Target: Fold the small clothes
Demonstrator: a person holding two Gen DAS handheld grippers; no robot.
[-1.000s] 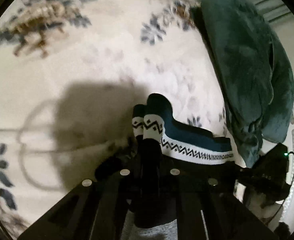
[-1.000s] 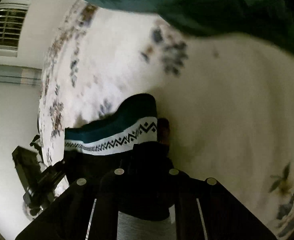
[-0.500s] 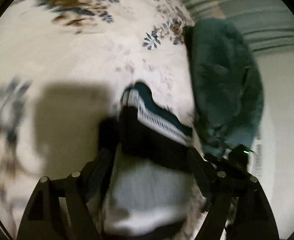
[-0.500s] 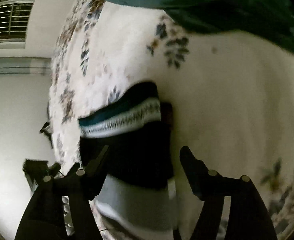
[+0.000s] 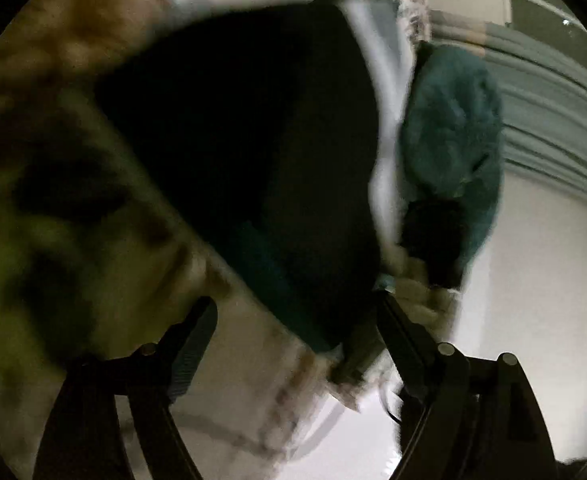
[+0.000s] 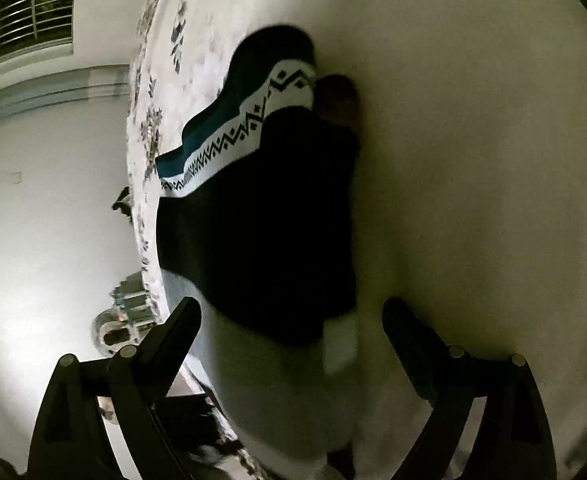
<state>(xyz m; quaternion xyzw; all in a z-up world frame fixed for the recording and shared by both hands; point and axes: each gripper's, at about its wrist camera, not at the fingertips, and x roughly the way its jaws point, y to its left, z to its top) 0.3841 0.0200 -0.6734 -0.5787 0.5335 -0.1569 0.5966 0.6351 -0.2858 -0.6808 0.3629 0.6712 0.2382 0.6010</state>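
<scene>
On the floral bedspread [image 6: 473, 160] lies the folded sock pair [image 6: 261, 208], dark with a teal and white zigzag band, flat near the bed's edge. Right gripper [image 6: 293, 316] stands over its near end, jaws spread wide, holding nothing. Left gripper [image 5: 297, 312] likewise shows jaws apart and empty; its view is heavily blurred, the dark fabric filling most of it. Beyond, a teal plush blanket [image 5: 453, 120] rests on the bed.

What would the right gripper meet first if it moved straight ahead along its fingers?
Probably the folded sock on the bedspread: it lies straight ahead of the open right gripper, though depth is uncertain.
</scene>
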